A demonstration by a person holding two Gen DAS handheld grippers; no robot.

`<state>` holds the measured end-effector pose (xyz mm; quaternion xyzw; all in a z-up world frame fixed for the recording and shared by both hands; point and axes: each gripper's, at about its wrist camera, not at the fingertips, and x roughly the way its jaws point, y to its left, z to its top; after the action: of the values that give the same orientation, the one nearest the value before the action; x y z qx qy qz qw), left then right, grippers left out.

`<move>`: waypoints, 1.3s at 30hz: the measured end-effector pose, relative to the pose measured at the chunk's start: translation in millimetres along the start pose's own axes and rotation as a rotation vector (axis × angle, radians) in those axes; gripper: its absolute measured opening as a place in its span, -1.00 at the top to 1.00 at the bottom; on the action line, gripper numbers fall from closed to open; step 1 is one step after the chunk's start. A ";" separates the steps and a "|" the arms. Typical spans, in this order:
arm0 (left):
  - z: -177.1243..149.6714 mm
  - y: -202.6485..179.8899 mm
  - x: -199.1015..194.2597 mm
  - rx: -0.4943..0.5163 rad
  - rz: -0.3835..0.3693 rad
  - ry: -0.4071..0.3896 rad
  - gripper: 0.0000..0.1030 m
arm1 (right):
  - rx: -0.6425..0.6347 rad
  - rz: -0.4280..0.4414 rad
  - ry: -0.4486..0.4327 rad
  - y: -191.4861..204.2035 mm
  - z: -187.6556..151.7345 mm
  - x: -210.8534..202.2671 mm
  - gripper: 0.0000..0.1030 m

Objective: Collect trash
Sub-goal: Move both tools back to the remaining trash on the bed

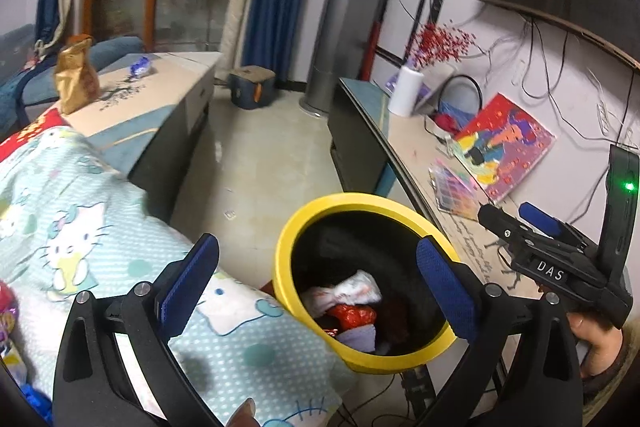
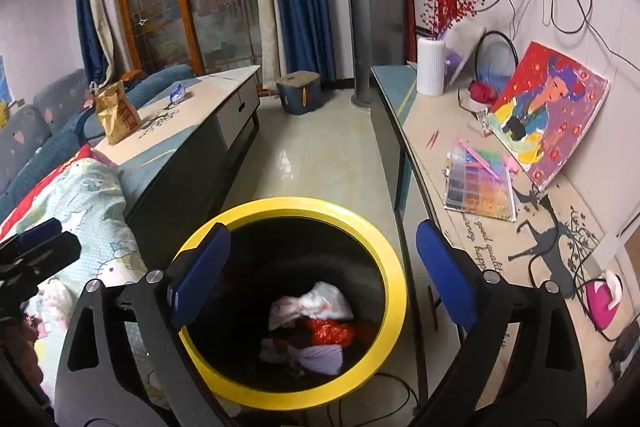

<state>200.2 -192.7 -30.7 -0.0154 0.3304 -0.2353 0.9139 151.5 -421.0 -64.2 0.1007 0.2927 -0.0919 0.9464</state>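
Observation:
A yellow-rimmed black bin (image 1: 288, 247) (image 2: 394, 267) stands on the floor between a bed and a side table. Inside lie crumpled white wrappers (image 1: 356, 289) (image 2: 312, 303) and a red wrapper (image 1: 352, 315) (image 2: 330, 333). My left gripper (image 1: 320, 275) is open and empty, above the bin's left edge and the bed. My right gripper (image 2: 320, 271) is open and empty, directly over the bin's mouth; it also shows in the left wrist view (image 1: 520, 227). A brown paper bag (image 1: 76, 75) (image 2: 118, 113) and a blue wrapper (image 1: 141, 66) (image 2: 177, 93) sit on the low cabinet.
A Hello Kitty blanket (image 1: 80, 219) (image 2: 92, 203) covers the bed at left. The side table (image 2: 432, 131) at right carries a painting (image 2: 548, 115), a bead tray (image 2: 480, 183), a white vase (image 2: 431, 67) and a pink object (image 2: 600, 301). A blue storage box (image 2: 298, 93) stands on the floor.

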 end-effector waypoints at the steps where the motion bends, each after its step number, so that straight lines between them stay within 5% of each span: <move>1: -0.3 0.7 -3.6 -0.003 0.009 -0.011 -0.87 | -0.001 0.002 -0.004 1.5 0.5 -0.9 -0.68; 20: -13.9 19.4 -63.4 0.001 0.130 -0.130 -0.87 | -0.055 0.137 -0.040 40.5 -0.9 -23.6 -0.71; 39: -37.8 86.1 -114.1 -0.143 0.276 -0.176 -0.87 | -0.207 0.328 -0.024 116.0 -22.3 -48.2 -0.79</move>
<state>136.7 -61.2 -8.0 -0.0551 0.2640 -0.0811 0.9595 127.5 -298.4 -38.8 0.0479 0.2690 0.0932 0.9574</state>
